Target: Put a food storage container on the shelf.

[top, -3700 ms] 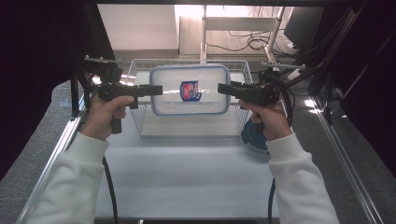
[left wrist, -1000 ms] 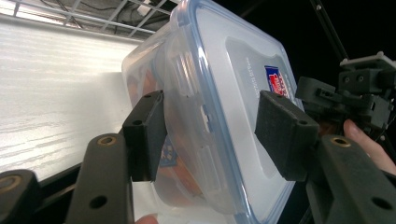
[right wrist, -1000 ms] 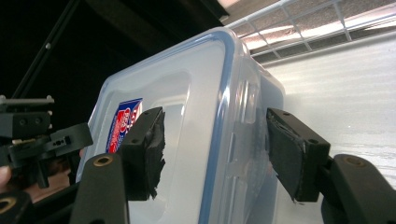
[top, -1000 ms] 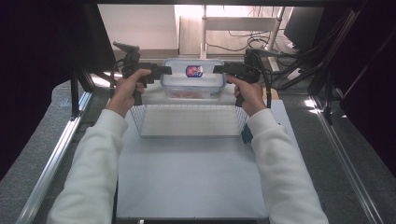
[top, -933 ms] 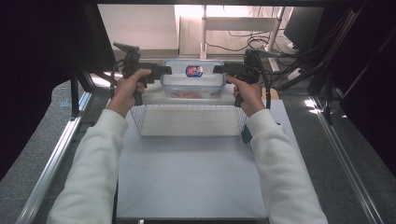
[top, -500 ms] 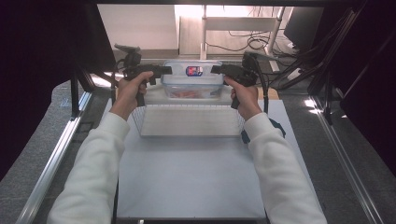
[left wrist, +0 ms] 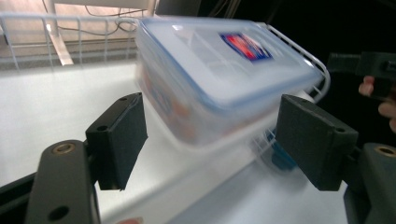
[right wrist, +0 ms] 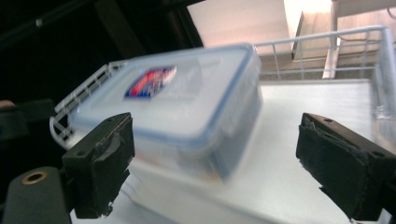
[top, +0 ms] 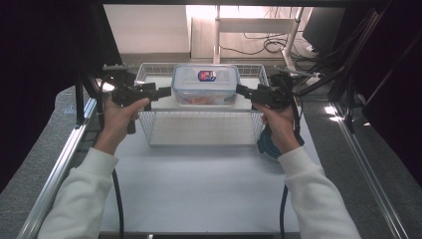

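Released at the basket's [top: 199,134] far end, the lidded container [top: 205,84] rests as both tools, left [top: 161,92] and right [top: 242,91], withdraw, jaws just opened wide, empty. Rigid, smooth plastic, probably slippery: grip opposite short ends.

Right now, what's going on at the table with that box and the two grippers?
A person has set the clear lidded container in the far end of the wire basket. Left gripper and right gripper sit just off its two ends, their jaws having just been opening, with nothing gripped.
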